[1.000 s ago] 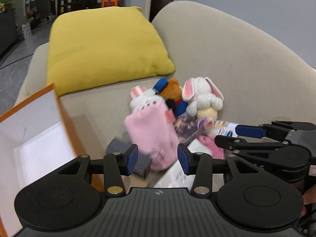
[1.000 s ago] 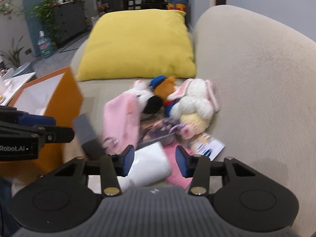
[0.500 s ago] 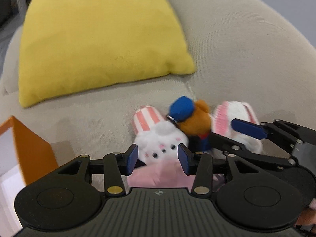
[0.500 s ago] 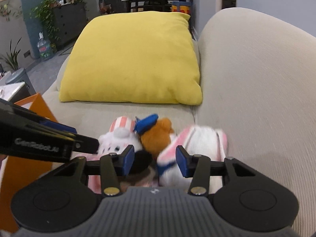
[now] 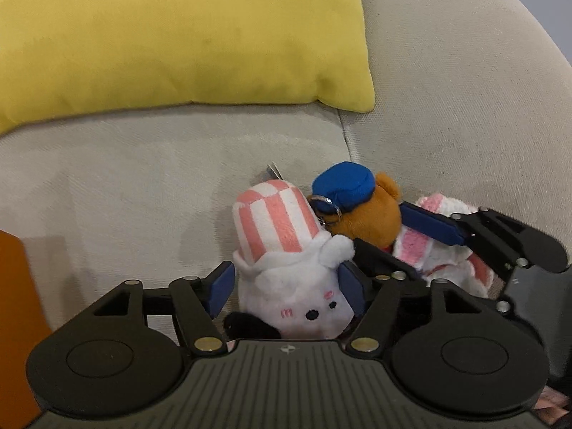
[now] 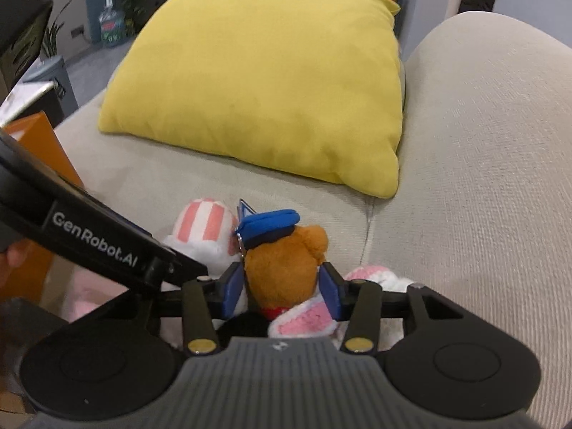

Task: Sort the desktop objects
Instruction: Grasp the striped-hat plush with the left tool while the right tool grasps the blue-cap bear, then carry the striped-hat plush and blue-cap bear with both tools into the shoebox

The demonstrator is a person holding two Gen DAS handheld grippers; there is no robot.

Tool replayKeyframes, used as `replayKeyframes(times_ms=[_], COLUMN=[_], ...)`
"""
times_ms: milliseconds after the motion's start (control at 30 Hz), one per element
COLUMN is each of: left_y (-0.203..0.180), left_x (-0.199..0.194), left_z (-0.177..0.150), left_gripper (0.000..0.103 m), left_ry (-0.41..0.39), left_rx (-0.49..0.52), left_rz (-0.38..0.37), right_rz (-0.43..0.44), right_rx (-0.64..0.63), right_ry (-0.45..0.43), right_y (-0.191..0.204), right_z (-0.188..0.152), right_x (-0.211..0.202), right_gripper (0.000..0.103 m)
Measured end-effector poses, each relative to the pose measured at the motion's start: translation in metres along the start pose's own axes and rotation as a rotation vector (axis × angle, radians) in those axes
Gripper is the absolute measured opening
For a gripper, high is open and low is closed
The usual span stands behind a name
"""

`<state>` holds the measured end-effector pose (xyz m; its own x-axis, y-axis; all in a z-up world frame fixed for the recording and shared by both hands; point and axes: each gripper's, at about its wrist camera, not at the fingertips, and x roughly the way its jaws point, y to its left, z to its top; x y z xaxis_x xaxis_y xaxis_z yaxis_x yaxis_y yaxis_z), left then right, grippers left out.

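Plush toys, three, huddled touching on a beige sofa (image 5: 143, 186) just below a yellow cushion (image 6: 271, 78): white toy with pink-striped hat (image 5: 286, 279); brown bear with blue cap (image 6: 282, 268); pink-eared rabbit (image 6: 307, 321). Left gripper (image 5: 286, 286) open, jaws flanking the white toy; contact not discernible. Right gripper (image 6: 282, 293) open, jaws either side of the bear; orange box (image 6: 39, 136) at left.
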<state>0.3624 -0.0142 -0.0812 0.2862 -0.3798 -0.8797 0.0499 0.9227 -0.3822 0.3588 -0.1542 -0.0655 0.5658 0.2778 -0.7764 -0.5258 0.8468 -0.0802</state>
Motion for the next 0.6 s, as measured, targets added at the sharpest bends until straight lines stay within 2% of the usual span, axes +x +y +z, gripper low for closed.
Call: replayKeyframes(times_ms=[100, 233, 400, 533, 600], left_y=[0.001, 0.006, 0.009, 0.005, 0.000], left_x=[0.004, 0.012, 0.016, 0.010, 0.002], left_z=[0.001, 0.002, 0.004, 0.001, -0.001], left_gripper=[0.079, 0.080, 0.080, 0.076, 0.074], left_ry=[0.015, 0.025, 0.023, -0.004, -0.014], left_rx=[-0.013, -0.037, -0.102, -0.116, -0.091], left_rz=[-0.026, -0.038, -0.037, -0.030, -0.017], right_rz=[-0.005, -0.052, -0.097, -0.116, -0.118], right_rx=[-0.025, -0.112, -0.136, -0.123, -0.108], right_ry=[0.011, 0.022, 0.015, -0.001, -0.013], right_y=[-0.003, 0.004, 0.006, 0.004, 0.004], right_z=[0.000, -0.001, -0.003, -0.006, -0.008], right_x=[0.008, 0.019, 0.023, 0.019, 0.015], right_gripper=[0.055, 0.056, 0.053, 0.048, 0.045])
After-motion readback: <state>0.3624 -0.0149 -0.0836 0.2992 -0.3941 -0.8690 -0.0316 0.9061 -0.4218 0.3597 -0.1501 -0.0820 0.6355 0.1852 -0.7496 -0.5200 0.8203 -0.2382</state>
